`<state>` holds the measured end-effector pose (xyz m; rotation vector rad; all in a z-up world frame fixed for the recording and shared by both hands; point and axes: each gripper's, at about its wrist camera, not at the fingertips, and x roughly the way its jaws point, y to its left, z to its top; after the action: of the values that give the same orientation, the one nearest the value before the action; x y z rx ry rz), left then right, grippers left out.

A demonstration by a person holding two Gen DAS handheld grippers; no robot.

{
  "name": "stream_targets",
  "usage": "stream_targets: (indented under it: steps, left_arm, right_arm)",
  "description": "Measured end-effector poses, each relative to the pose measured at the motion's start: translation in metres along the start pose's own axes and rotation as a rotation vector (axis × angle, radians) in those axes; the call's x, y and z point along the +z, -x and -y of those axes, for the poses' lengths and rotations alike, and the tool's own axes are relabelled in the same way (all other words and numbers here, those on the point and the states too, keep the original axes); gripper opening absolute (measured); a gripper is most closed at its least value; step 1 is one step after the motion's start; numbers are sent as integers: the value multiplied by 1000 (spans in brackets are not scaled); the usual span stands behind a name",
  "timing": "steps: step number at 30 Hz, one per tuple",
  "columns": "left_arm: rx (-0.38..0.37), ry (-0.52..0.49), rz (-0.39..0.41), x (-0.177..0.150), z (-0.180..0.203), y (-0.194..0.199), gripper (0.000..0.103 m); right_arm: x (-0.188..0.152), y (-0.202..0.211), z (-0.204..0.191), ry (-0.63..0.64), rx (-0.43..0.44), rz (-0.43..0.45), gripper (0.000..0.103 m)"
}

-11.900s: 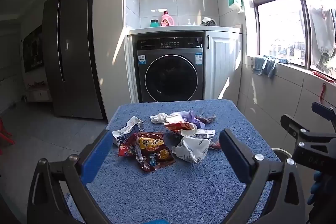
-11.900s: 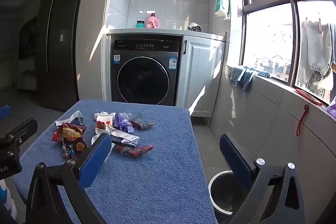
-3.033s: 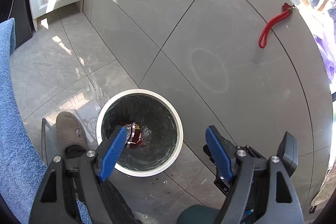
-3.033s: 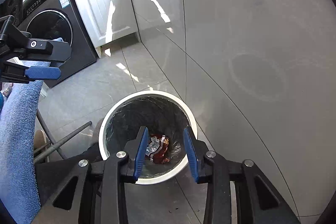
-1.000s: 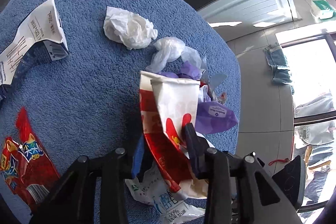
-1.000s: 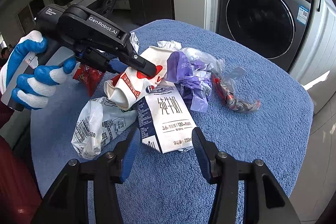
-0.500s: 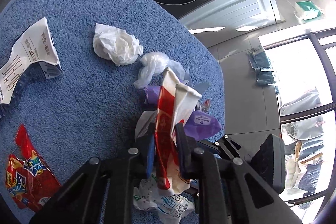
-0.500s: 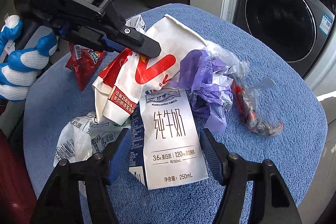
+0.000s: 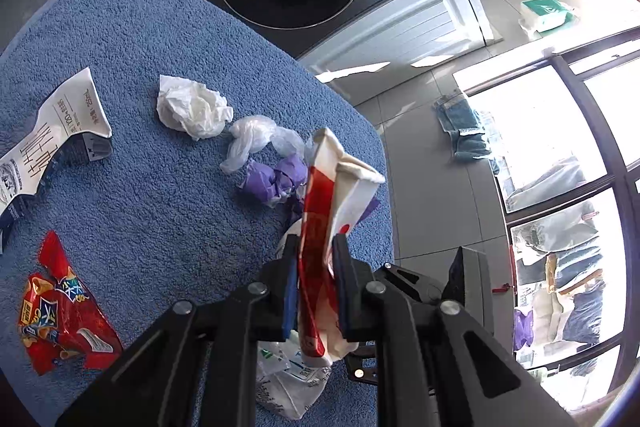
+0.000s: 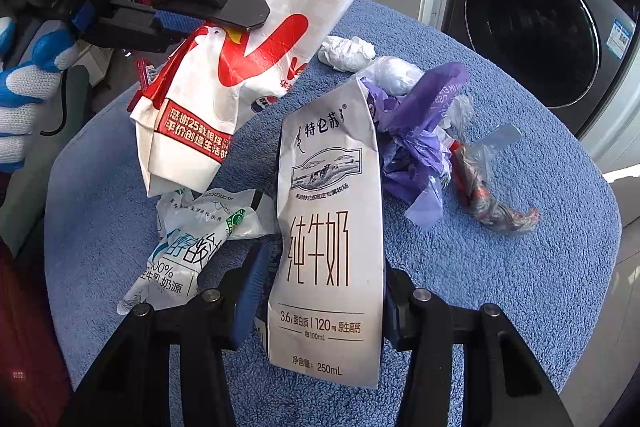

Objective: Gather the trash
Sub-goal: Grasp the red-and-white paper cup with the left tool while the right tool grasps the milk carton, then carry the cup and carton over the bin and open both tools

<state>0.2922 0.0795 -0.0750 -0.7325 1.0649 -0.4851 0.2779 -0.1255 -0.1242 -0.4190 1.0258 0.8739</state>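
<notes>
Right hand-held gripper jaws closing on the milk carton, carton between them, tilted up off the desk. Left hand-held gripper clamped on the paper cup, held above the desk. Purple wrapper, tissue lie beyond.

The carton hides the right gripper's pad faces; contact there cannot be confirmed. The cup covers the left gripper's inner pad faces. The pouch lies partly under the cup and carton. A second carton runs off the left edge. The gloved hand is cut by the frame edge. Small print on the snack bag is illegible.
</notes>
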Motion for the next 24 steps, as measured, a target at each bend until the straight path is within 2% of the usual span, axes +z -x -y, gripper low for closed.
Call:
stream_targets:
  steps: [6,16,21,22,24]
  left_arm:
    - [-26,-33,27,-11,15,21,15]
    - [-41,-101,46,-38,45,49,15]
    - [-49,-166,45,-51,76,52,15]
    - [-50,-182,41,-53,84,50,15]
    - [-53,-216,25,-57,103,40,15]
  right_arm:
    - [-20,33,-15,-43,-58,34,47]
    - [-60,94,-32,-214,-135,198,46]
    - [-90,138,-35,-293,-195,280,46]
    - [-97,147,-35,-310,-210,293,43]
    - [-114,162,-26,-347,-248,311,42]
